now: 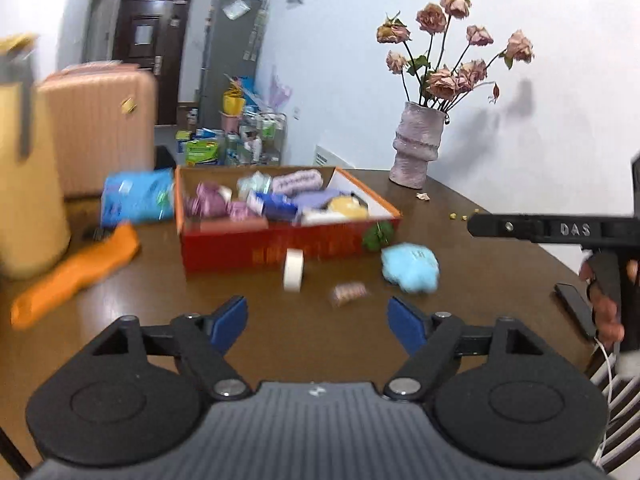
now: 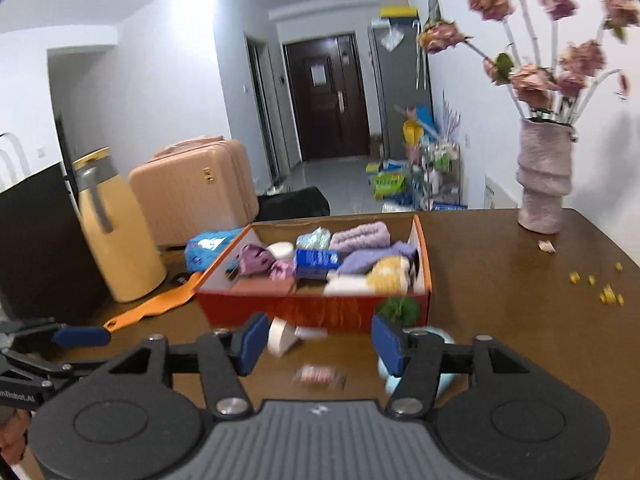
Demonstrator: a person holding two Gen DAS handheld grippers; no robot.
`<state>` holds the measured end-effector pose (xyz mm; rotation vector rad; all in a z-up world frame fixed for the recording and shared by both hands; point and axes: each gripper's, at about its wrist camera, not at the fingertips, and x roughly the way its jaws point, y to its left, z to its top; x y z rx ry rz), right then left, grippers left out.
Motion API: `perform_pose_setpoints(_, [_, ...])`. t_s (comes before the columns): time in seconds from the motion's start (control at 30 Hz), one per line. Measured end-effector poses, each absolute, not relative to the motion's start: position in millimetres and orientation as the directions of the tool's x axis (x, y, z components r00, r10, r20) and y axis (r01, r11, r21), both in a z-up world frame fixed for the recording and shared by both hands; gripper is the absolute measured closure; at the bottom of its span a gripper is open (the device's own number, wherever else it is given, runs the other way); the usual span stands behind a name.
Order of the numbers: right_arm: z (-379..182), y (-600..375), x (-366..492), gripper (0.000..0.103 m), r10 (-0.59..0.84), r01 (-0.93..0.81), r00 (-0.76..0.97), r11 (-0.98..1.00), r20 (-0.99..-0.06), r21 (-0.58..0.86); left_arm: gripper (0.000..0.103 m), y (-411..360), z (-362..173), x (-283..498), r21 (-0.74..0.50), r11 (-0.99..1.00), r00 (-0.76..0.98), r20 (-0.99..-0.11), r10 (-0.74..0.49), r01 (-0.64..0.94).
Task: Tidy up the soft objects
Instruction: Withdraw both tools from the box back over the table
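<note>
An orange-red box (image 1: pixel 280 246) (image 2: pixel 320 312) on the brown table holds several soft things: purple towels, socks, tissue packs. In front of it lie a white tape roll (image 1: pixel 293 270) (image 2: pixel 280 338), a small pink wrapped item (image 1: pixel 348 294) (image 2: pixel 318 376), a light blue plush (image 1: pixel 410 266) (image 2: pixel 444 384) and a green leafy piece (image 1: pixel 376 236) (image 2: pixel 400 308). My left gripper (image 1: pixel 316 324) is open and empty, above the table short of these items. My right gripper (image 2: pixel 318 344) is open and empty, over the tape roll and pink item; the blue plush lies under its right finger.
A yellow jug (image 1: pixel 28 184) (image 2: pixel 116 232), an orange brush (image 1: pixel 76 272) (image 2: pixel 156 306) and a blue pack (image 1: pixel 138 198) (image 2: pixel 208 248) lie left of the box. A vase of dried roses (image 1: pixel 418 148) (image 2: pixel 544 176) stands at the back right. A black phone (image 1: pixel 576 314) lies near the right edge.
</note>
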<state>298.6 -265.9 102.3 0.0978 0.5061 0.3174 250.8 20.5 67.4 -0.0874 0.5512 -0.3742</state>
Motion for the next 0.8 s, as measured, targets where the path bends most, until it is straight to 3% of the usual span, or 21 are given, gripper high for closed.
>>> perform_pose_setpoints(0.13, [64, -267, 225, 0.043, 0.312, -0.245, 0.828, 0.949, -0.466, 0.199, 0.016, 30, 32, 184, -0.29, 0.931, 0.804, -0.486, -0.343, 0.222])
perform_pose_setpoints(0.2, [50, -266, 197, 0.043, 0.3, -0.224, 0.84, 0.951, -0.453, 0.214, 0.014, 33, 14, 165, -0.37, 0.904, 0.77, -0.505, -0.39, 0.216])
perform_pose_setpoints(0.33, [22, -257, 168, 0.043, 0.222, -0.166, 0.853, 0.973, -0.472, 0.157, 0.015, 21, -1, 156, -0.288, 0.94, 0.74, -0.588, -0.325, 0.184])
perform_pose_setpoints(0.8, [1, -265, 201, 0.043, 0.256, -0.173, 0.807, 0.964, -0.532, 0.2, 0.016, -2, 2, 216, -0.204, 0.961, 0.745, -0.607, -0.275, 0.188])
